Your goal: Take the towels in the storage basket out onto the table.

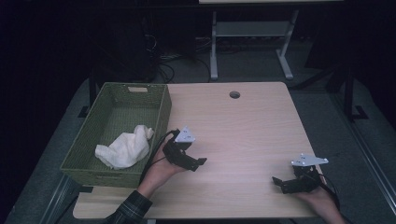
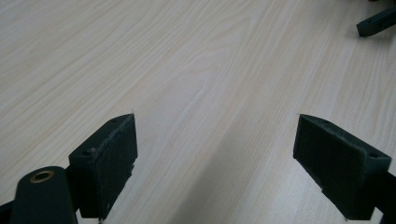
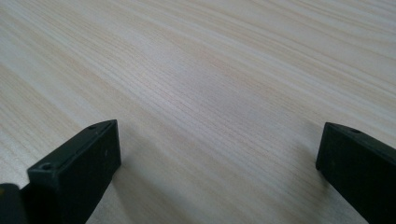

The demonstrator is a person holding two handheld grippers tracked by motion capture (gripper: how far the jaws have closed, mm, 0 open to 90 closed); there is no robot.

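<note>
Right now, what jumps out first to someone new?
A green basket at the table's left edge, with a crumpled white cloth lying inside. On the pale wooden table, two hand-held tongs sit open and empty: the left tongs beside the basket, the right tongs near the front right.

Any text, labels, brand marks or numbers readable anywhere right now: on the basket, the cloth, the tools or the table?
None: no readable text in any view.
Green basket: woven walls and a small tan handle slot, no label.
White cloth: plain.
Left tool and right tool: plain black pads; the grey plates on top carry no legible marks from the high view.
Table: bare wood grain, one round cable hole.
</note>
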